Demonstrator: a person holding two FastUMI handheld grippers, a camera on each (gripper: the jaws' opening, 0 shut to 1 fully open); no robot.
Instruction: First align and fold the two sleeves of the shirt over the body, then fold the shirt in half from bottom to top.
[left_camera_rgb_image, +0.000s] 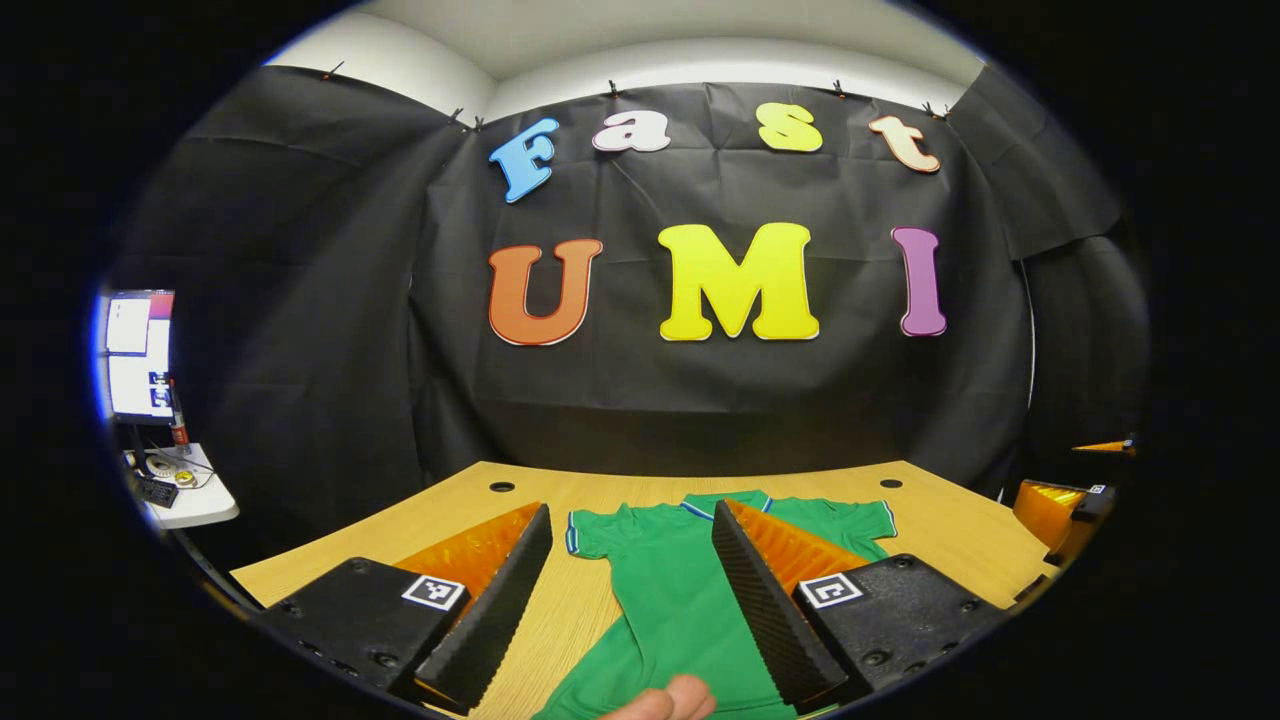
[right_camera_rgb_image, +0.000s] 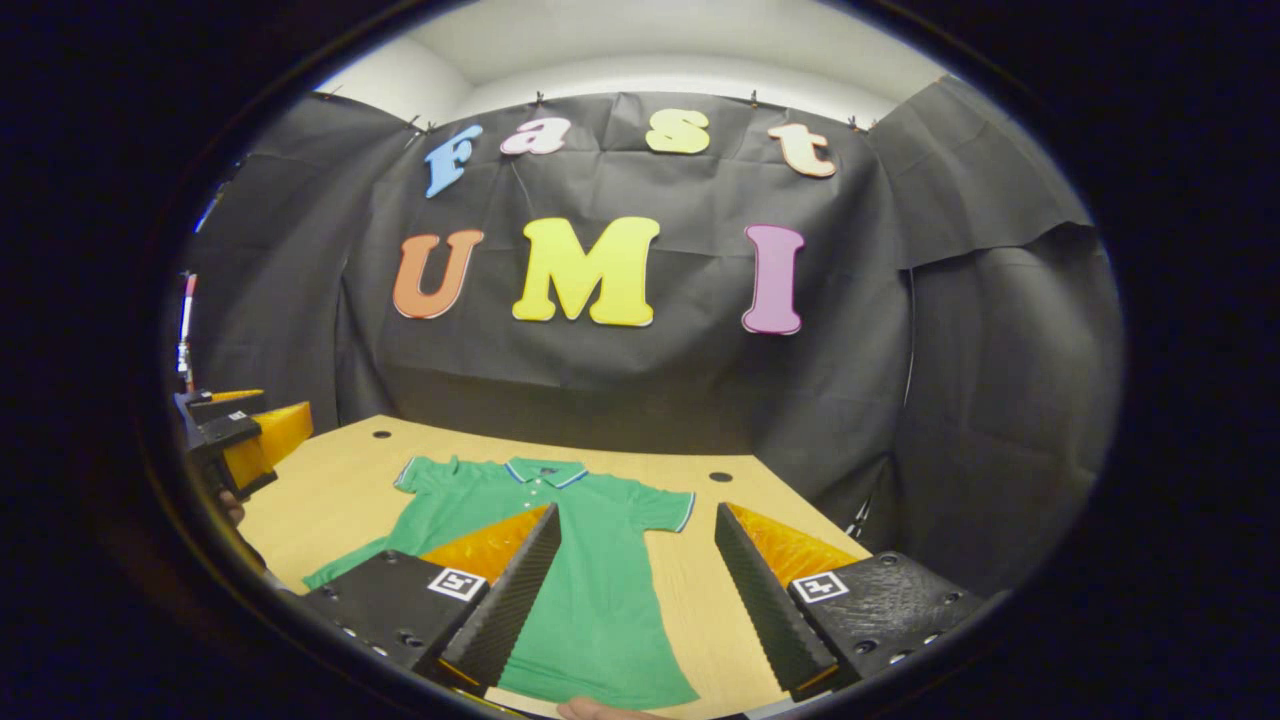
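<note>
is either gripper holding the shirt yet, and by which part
Nothing is held. The left gripper and right gripper are both open above the green shirt, which lies flat on the table.

A wooden worktop with small dark holes near its far edge stood before the black cloth wall. Off to one side, a lit monitor stood over a small white side table cluttered with cables
</note>
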